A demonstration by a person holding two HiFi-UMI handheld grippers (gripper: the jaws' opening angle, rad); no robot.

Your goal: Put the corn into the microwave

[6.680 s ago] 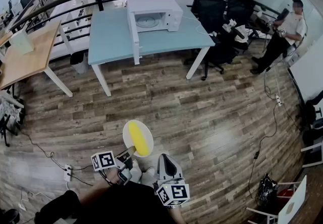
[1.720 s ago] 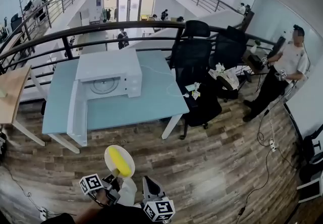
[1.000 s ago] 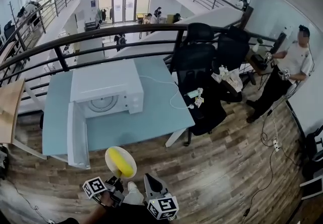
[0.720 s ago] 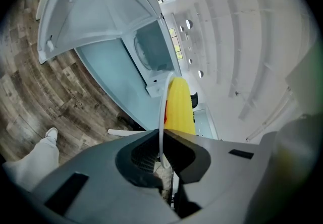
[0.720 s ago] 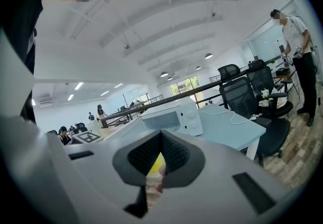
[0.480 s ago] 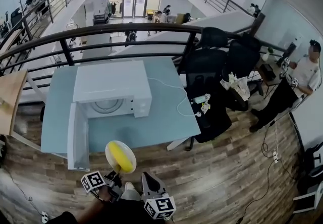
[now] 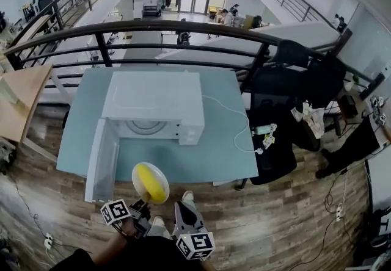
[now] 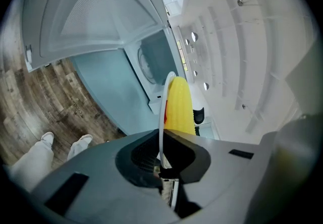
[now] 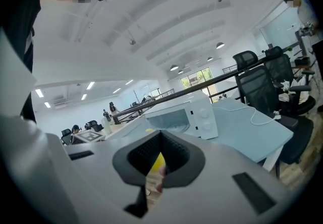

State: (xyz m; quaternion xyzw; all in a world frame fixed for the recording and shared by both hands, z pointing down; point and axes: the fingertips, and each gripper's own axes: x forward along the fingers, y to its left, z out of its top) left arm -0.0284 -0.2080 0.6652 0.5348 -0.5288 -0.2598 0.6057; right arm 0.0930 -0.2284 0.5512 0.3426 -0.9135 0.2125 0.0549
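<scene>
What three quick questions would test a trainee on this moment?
1. True or false: the microwave door stands open.
2. The corn lies on: A) a white plate; B) the blue table; C) the turntable.
3. Fill in: the left gripper is shut on the plate's ____.

Key: 1 true; 2 A; 3 rim.

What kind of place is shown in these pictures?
Probably an open-plan office on an upper level: black office chairs, a railing overlooking a lower floor, and a microwave on a light-blue table.
</scene>
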